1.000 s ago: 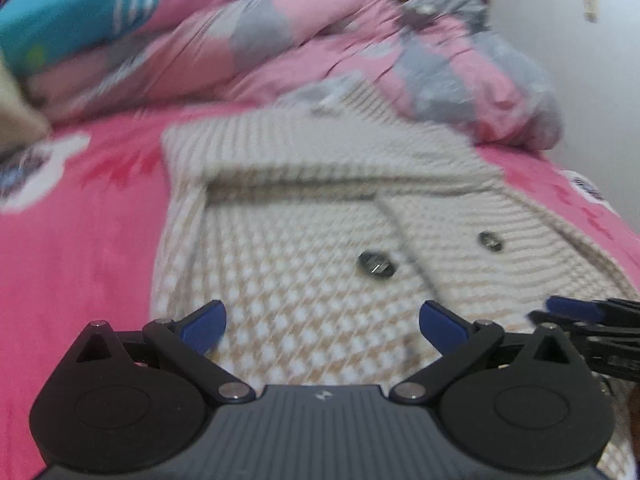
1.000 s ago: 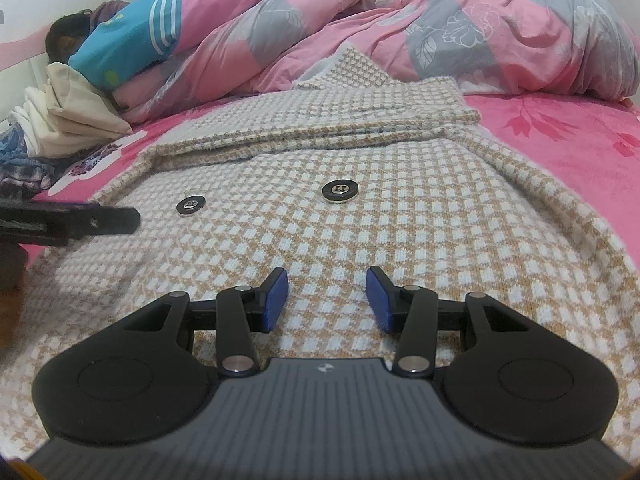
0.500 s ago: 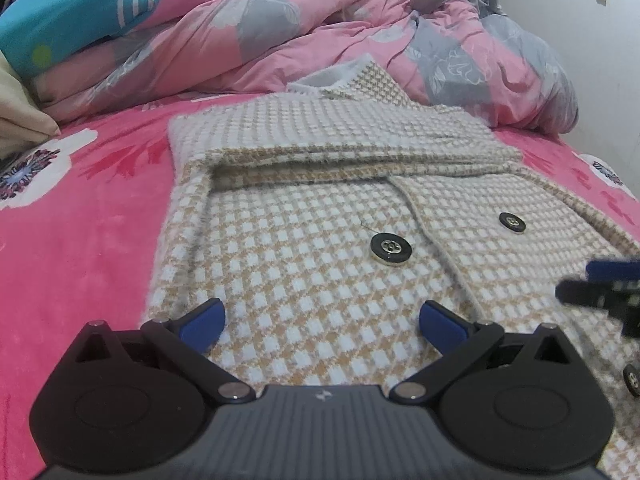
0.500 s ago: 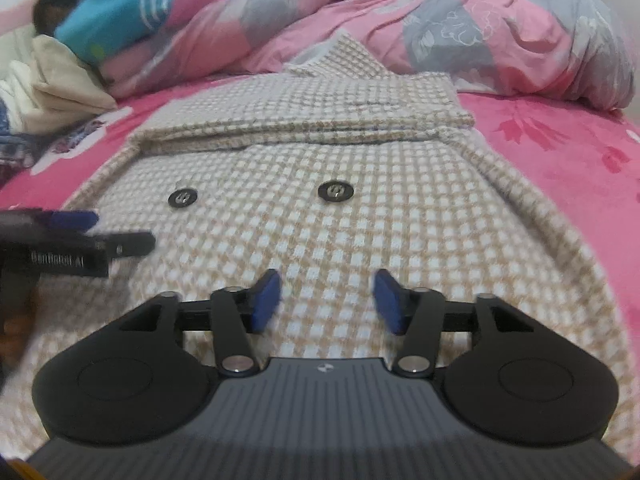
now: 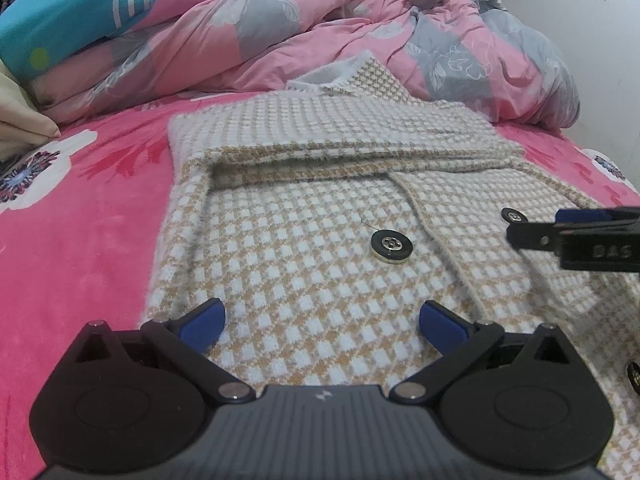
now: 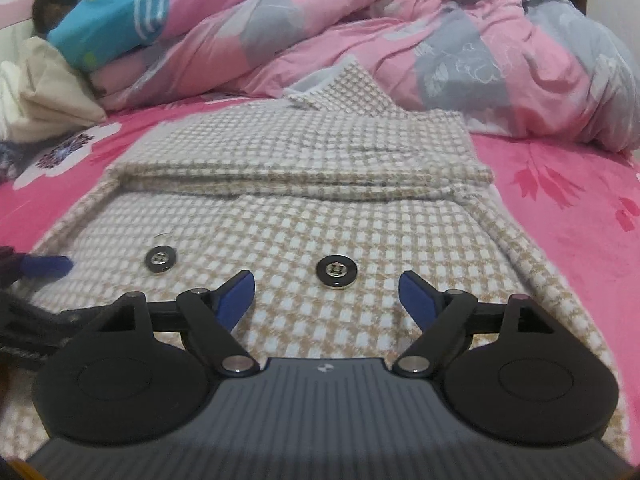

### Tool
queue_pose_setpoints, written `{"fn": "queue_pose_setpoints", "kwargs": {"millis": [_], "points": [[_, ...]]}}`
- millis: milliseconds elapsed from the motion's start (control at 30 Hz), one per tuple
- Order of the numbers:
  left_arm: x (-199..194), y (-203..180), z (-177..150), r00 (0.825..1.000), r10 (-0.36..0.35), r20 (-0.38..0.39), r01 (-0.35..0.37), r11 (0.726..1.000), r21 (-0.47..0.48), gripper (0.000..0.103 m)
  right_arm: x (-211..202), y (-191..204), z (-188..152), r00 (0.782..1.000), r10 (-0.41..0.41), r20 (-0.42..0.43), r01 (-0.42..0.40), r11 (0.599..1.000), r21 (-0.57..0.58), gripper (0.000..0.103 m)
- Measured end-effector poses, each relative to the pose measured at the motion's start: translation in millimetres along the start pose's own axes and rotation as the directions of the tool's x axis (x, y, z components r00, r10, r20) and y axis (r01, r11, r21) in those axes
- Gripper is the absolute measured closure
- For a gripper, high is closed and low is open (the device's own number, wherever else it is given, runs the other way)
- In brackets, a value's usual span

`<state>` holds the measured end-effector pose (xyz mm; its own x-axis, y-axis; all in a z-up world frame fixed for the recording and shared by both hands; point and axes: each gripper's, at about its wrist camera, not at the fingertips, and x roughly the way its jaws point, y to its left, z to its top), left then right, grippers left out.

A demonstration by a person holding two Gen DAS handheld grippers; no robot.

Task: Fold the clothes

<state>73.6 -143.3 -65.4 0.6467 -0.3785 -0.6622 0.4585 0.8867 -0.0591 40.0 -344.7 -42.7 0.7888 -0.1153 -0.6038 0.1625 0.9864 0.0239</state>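
Across the pink bed (image 5: 80, 240), spread flat: a tan-and-white houndstooth cardigan (image 5: 304, 264), far end doubled back into a thick band (image 5: 340, 148), collar poking out toward the heaped pink-and-grey duvet (image 5: 320, 32). Lying buttons up, one front panel overlapping the other along a diagonal edge right of the nearest black button (image 5: 391, 245).

Changed over the past second: view from the left side gone from smeared to sharp, so that hand settled; right side drifted level across the cloth, a second button (image 6: 337, 272) now sitting just ahead of its fingers.

Left hand-held gripper (image 5: 322, 322) hovering low over the near hem, blue pads spread wide, nothing between them but cloth underneath, no pinch. Right hand-held gripper (image 6: 326, 298) mid-release: jaws opening, far wider than a second ago, cloth lying loose below the pads and none caught in them. Also visible from the side at the left camera's right edge, above the overlapping panel.

Meaning for the task, as a judgement: one fold laid and let go, both hands empty, next grasp likely along the near hem or side edges to bring the lower half up. Fluffy knit thick enough to need a deep bite.
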Motion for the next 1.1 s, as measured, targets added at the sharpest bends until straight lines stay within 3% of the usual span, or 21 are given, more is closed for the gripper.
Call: {"fn": "queue_pose_setpoints", "kwargs": {"millis": [100, 400, 1100], "points": [[0.1, -0.5, 0.0, 1.0, 0.002, -0.001, -0.002, 1.0, 0.003, 0.0, 12.9, -7.7, -6.2, 1.0, 0.012, -0.021, -0.011, 0.999, 0.037, 0.015], [0.9, -2.1, -0.1, 1.0, 0.012, -0.001, -0.012, 1.0, 0.013, 0.0, 19.8, -11.4, -13.0, 0.998, 0.052, -0.027, -0.051, 0.997, 0.063, 0.004], [1.2, -2.9, -0.2, 1.0, 0.015, -0.002, -0.015, 1.0, 0.017, 0.0, 19.6, -13.2, -15.7, 0.998, 0.069, -0.008, -0.068, 0.995, 0.069, 0.001]]}}
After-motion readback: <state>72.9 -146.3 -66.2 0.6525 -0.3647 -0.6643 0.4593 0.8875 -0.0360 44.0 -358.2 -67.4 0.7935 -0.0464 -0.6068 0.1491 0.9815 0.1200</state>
